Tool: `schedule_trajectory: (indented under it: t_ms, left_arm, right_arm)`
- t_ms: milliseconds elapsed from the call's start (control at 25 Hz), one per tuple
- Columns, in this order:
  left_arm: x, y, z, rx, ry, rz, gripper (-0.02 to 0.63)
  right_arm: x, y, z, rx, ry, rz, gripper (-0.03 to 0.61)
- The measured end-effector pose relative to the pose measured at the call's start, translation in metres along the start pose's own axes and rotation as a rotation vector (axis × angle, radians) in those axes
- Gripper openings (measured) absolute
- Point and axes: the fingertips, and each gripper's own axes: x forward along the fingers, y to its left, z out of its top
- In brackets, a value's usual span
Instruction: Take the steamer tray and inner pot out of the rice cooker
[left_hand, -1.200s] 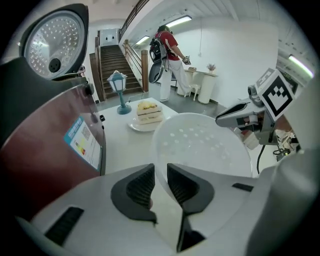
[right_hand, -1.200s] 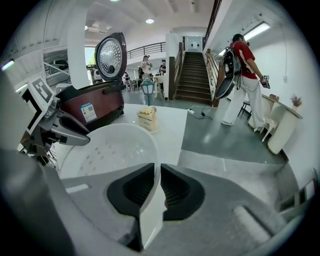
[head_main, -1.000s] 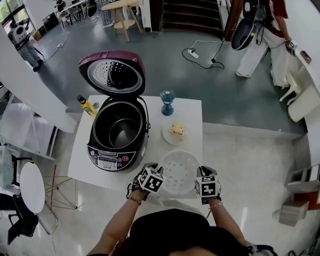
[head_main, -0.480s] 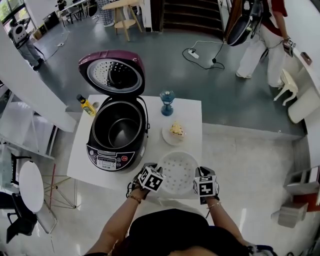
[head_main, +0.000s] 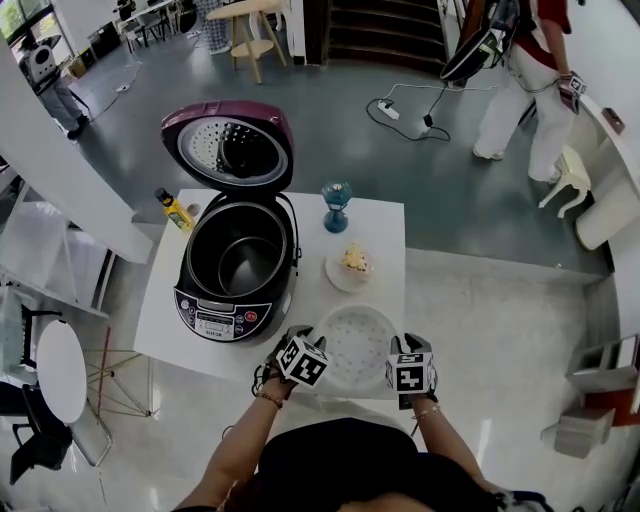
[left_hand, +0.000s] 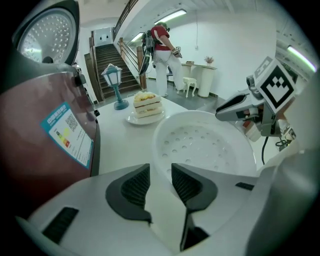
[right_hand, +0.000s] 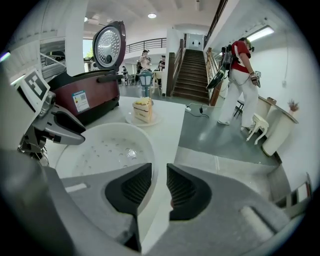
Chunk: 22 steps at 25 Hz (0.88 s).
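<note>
The white perforated steamer tray (head_main: 357, 345) (left_hand: 200, 145) (right_hand: 105, 150) rests on the white table (head_main: 170, 310) near its front edge. My left gripper (head_main: 312, 342) (left_hand: 161, 175) is at the tray's left rim, my right gripper (head_main: 398, 347) (right_hand: 159, 175) at its right rim. Both pairs of jaws have just been opening; the rim lies between the pads with a gap showing, so neither grips it. The maroon rice cooker (head_main: 240, 265) (left_hand: 45, 125) (right_hand: 87, 97) stands to the left, lid up. Its dark inner pot (head_main: 245, 250) sits inside.
A slice of cake on a plate (head_main: 352, 265) (left_hand: 146, 106) lies behind the tray. A blue lantern-shaped ornament (head_main: 335, 205) and a yellow bottle (head_main: 175, 212) stand at the table's back. A person (head_main: 520, 80) stands far right. A round side table (head_main: 62, 375) is at the left.
The tray, the cooker and both grippers keep their places. Only the person in the background has shifted, along with the dark thing that they carry.
</note>
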Motion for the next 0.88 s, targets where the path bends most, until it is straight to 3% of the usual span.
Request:
schedule_trajectory:
  t_ms: [120,240,520,680,880]
  left_arm:
    - [-0.014,0.000,-0.009,0.022,0.012,0.016,0.201]
    - [-0.042,-0.006,-0.012,0.004,0.001,-0.019,0.210]
    - [-0.146,-0.002,0.011,-0.058,-0.162,-0.134,0.210]
    - [-0.203,0.047,0.019,-0.099,-0.280,-0.032,0.210]
    - [-0.269,0.136,0.026,-0.252,-0.491,0.075,0.201]
  right_arm:
    - [-0.009,-0.004,0.006,0.022,-0.007,0.002,0.148]
    - [-0.024,-0.011,0.017,0.067,-0.043,0.019,0.163]
    - [-0.057,0.010,0.079,0.055,-0.184,0.072,0.163]
    - [-0.078,0.050,0.132,0.016,-0.293,0.117,0.164]
    - [-0.094,0.115,0.191,-0.020,-0.401,0.162,0.163]
